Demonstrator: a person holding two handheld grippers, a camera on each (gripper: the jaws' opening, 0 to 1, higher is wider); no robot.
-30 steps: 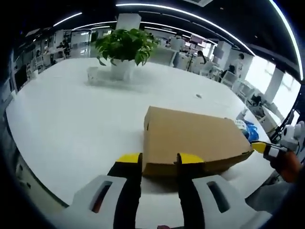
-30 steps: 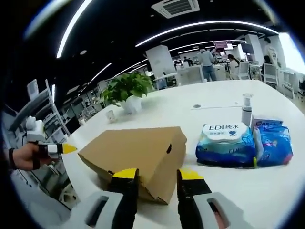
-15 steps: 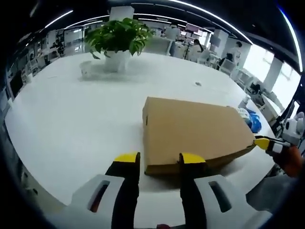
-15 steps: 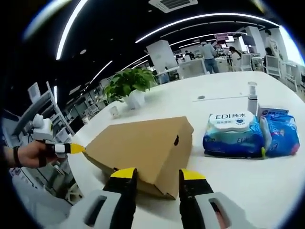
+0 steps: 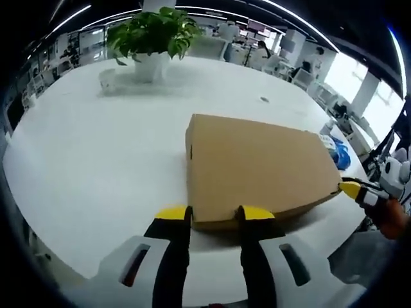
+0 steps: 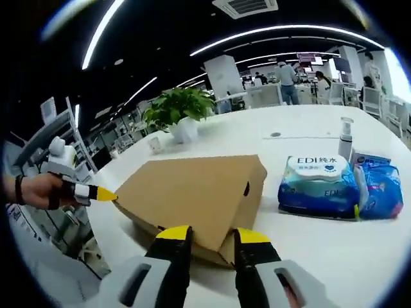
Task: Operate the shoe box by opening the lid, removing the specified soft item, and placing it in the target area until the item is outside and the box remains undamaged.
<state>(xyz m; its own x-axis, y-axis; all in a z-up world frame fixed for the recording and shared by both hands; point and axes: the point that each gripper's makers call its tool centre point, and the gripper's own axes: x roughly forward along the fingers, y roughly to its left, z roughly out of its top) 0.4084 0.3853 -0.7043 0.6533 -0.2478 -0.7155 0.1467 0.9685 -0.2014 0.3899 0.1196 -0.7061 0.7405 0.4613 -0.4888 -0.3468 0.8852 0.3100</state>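
The closed box point(image 5: 257, 170) is lying on the white desk point(image 5: 96, 147). Left gripper point(image 5: 214, 213) and right gripper point(image 6: 212, 235) are both sitting at its edges, fingers parted, gripping nothing. Wipes point(image 6: 319, 186) are lying beside it

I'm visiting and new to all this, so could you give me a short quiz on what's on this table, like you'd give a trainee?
1. True or false: the lid of the brown cardboard shoe box is shut.
2. What stands at the far end of the white table? A) a laptop B) a green potted plant C) a red bucket
3. Fill in: beside the box lies a blue pack of wet ____.

Key: 1 true. 2 B. 3 wipes.
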